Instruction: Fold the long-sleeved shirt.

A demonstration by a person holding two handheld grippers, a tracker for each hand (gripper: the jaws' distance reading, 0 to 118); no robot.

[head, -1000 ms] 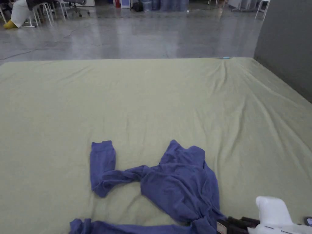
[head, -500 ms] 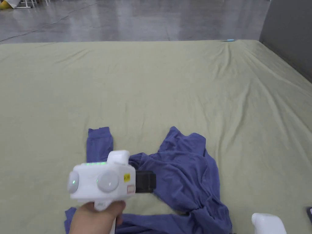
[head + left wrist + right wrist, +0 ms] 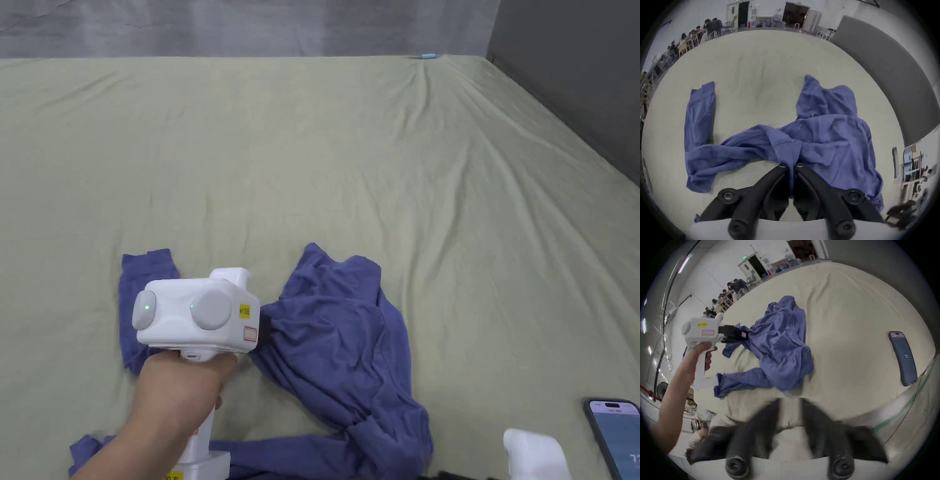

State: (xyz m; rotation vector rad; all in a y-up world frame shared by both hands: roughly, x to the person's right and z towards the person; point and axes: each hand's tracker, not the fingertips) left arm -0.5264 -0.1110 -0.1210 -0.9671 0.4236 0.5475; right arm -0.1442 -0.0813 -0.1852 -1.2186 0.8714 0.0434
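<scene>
My left gripper [image 3: 791, 165] has its jaws closed together on a pinched fold of the blue long-sleeved shirt [image 3: 826, 138], at the point where one sleeve meets the body. In the left gripper view the cloth runs down between the two jaws, and both press on it. From that grip point the sleeve [image 3: 700, 113] leads off to the left of the gripper and then bends away from it, ending in a flat cuff. The crumpled body of the shirt lies ahead and to the right of the gripper. The shirt rests on a worktop [image 3: 375, 156] covered with a pale green sheet.

In the head view my left hand [image 3: 175, 387] wraps the white handle of the left gripper, and the gripper body covers the grip point.

My right gripper [image 3: 790, 402] sits just short of the near edge of the shirt, its jaws set apart and blurred, with bare sheet between them. It holds nothing. A phone [image 3: 903, 358] lies on the sheet to the right of this gripper, well apart from the shirt.
</scene>
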